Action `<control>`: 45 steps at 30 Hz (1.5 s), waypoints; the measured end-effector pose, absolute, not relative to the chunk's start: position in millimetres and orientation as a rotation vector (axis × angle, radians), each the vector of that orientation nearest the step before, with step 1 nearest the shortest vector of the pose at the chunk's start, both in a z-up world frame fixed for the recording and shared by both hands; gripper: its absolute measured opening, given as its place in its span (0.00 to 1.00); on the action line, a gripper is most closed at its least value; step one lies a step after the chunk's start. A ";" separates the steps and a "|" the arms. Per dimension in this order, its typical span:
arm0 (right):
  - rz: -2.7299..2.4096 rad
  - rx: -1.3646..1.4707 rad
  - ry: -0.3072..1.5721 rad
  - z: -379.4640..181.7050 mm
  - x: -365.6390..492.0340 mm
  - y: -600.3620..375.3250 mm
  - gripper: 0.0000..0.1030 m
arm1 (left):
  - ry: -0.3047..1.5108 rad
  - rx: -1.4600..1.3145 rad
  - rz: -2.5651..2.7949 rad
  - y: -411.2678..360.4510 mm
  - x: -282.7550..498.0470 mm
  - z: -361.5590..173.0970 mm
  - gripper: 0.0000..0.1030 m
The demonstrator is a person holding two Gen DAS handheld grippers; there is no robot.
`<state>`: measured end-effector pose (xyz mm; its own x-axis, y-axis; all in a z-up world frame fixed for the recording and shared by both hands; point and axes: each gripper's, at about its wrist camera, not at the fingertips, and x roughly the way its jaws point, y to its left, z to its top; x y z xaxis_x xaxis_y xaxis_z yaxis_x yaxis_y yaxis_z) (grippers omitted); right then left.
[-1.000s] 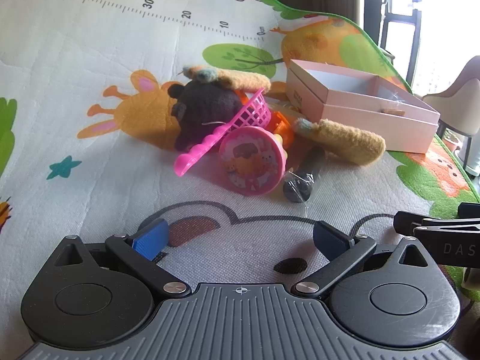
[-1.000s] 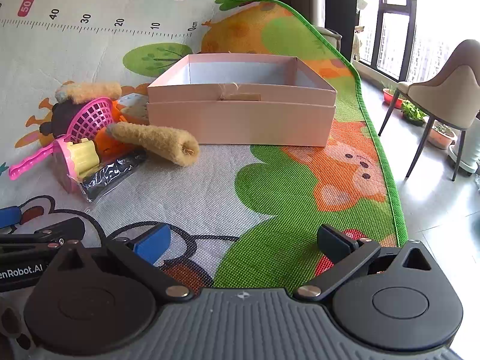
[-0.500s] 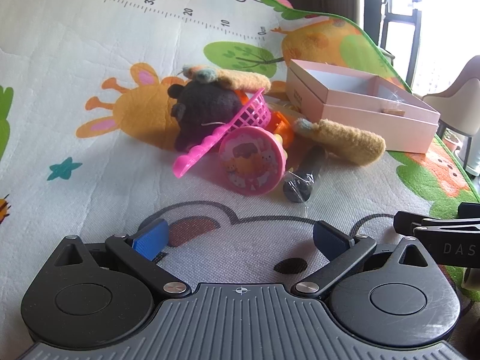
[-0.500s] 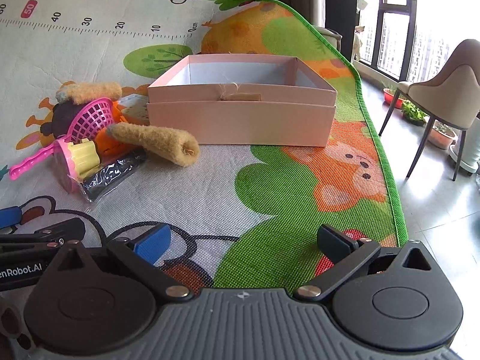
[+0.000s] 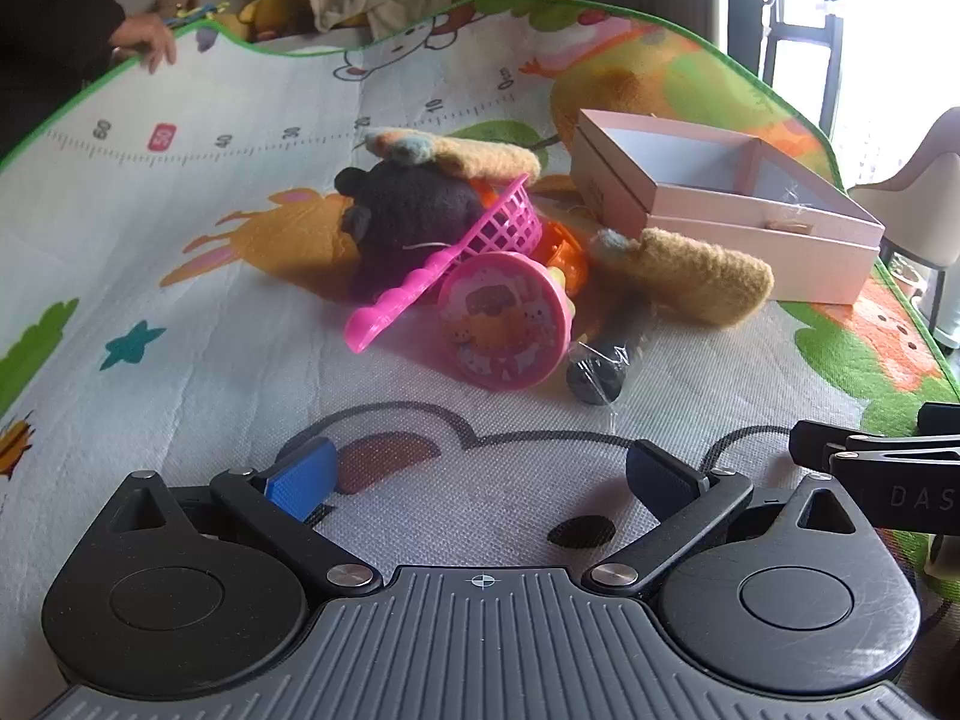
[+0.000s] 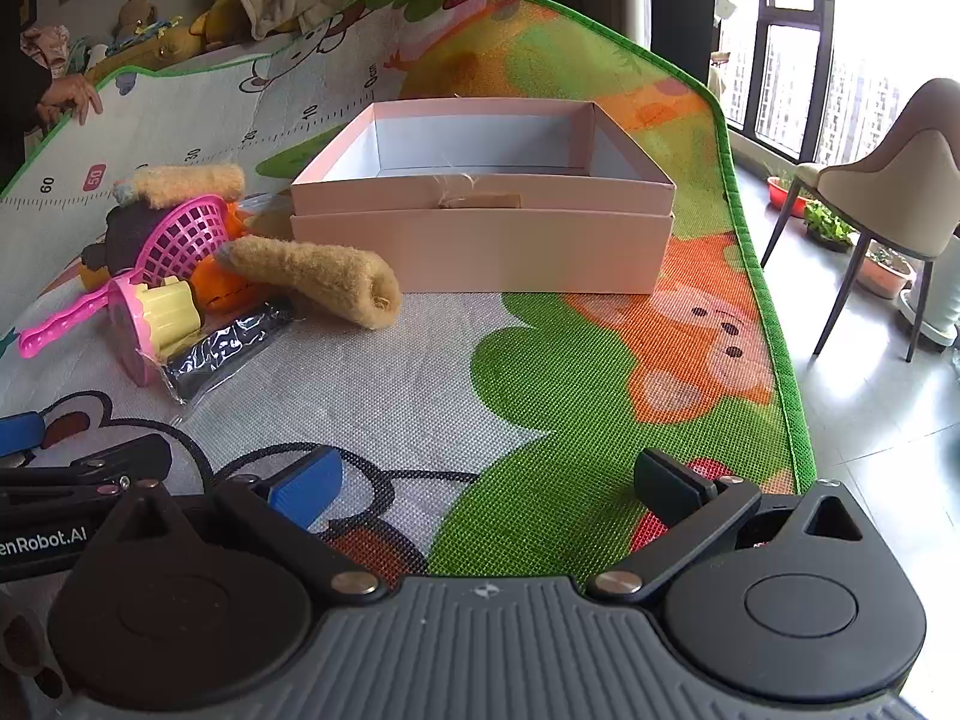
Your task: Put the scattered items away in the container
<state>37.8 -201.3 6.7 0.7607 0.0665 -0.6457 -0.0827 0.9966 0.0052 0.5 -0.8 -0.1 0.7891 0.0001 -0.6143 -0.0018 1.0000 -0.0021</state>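
Observation:
A pile of toys lies on the play mat [image 5: 180, 312]: a dark plush [image 5: 408, 222], a pink net scoop [image 5: 444, 258], a pink cupcake toy [image 5: 504, 324], a tan plush roll [image 5: 690, 276], a second tan roll [image 5: 474, 153] and a black wrapped tube [image 5: 606, 366]. The empty pink box [image 6: 480, 210] stands just right of the pile. My left gripper [image 5: 480, 480] is open and empty, short of the pile. My right gripper [image 6: 486, 486] is open and empty, in front of the box. In the right wrist view the pile [image 6: 180, 276] lies to the left.
The mat's green edge [image 6: 774, 300] runs along the right, with bare floor, a chair [image 6: 888, 198] and potted plants beyond. A person's hand [image 5: 144, 39] rests on the mat's far left edge. Plush toys and cloth lie behind the mat.
Both grippers have risen or tilted up, so the views show more of the far mat, the room behind and the box's inside. The toys and box have not moved.

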 end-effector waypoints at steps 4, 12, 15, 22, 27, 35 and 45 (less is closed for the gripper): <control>0.081 -0.024 0.702 6.1 37.6 -201.6 1.00 | 0.663 -0.001 0.002 -0.8 0.1 -0.3 1.00; 0.081 -0.024 0.702 6.2 37.8 -201.7 1.00 | 0.664 0.000 0.003 -0.8 0.6 -0.2 1.00; 0.080 -0.025 0.702 6.2 37.9 -201.6 1.00 | 0.664 0.001 0.002 -0.5 0.7 -0.2 1.00; 0.082 -0.043 0.713 7.0 38.6 -200.4 1.00 | 0.672 0.003 0.009 -0.9 2.2 -0.3 1.00; 0.154 -0.064 0.750 10.9 39.9 -209.9 1.00 | 0.699 0.018 -0.006 0.2 6.4 2.5 1.00; 0.196 -0.080 0.814 15.4 46.9 -211.1 1.00 | 0.766 0.045 -0.086 8.3 13.8 7.0 1.00; 0.432 -0.266 0.564 43.5 53.6 -187.0 1.00 | 0.613 0.245 -0.268 5.7 7.6 34.8 1.00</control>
